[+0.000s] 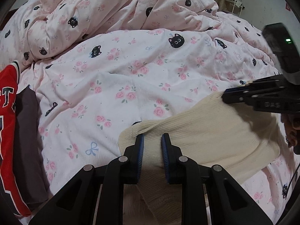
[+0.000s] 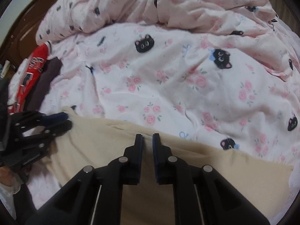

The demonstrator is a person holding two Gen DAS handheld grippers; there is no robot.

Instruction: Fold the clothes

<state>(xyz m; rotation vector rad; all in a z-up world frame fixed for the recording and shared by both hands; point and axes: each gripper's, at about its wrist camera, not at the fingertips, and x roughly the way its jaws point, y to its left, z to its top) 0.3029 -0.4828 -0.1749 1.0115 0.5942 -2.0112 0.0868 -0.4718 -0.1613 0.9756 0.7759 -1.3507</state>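
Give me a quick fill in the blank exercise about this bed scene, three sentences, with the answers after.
1. Both grippers are over a knit garment whose colour is ____.
2. The duvet is printed with pink roses and black ____ faces.
3. Beside the dark grey garment lies a jersey coloured ____.

Answers: cream; cat; red

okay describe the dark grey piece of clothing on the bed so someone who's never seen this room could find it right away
Start from the pink duvet printed with roses and black cat faces that covers the bed. At its left side lies a small heap of clothes, well apart from the cream knit sweater. The dark grey garment there is plain and unprinted, lying right beside the red jersey with lettering.
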